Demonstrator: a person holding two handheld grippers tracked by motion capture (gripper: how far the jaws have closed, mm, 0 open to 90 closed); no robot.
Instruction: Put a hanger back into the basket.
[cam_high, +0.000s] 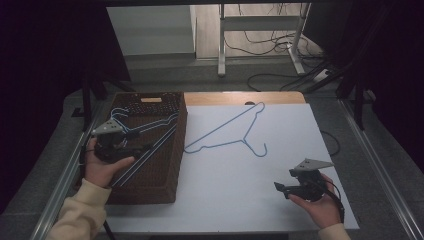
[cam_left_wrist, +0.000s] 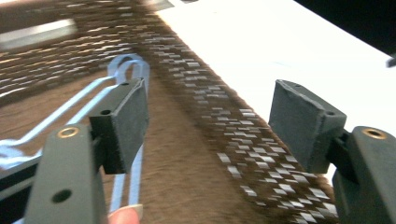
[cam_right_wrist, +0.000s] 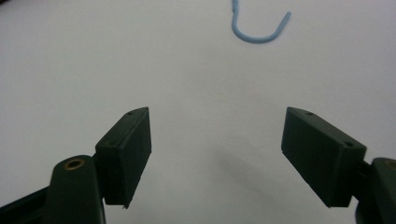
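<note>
The left tongs (cam_high: 124, 141) are hovering over the brown woven basket (cam_high: 172, 150), the jaws standing wide and gripping nothing; light blue hangers (cam_left_wrist: 126, 70) are lying inside the basket. Another blue hanger (cam_high: 227, 132) is lying on the white worktop (cam_high: 225, 190). The right tongs (cam_high: 281, 189) are resting wide apart, empty.

Three hangers (cam_high: 227, 132), one basket (cam_high: 172, 165)

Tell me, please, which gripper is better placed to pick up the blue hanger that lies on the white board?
Probably the right gripper: open, empty, jaws toward the hanger, whose hook shows ahead. The left gripper is over the basket.
</note>
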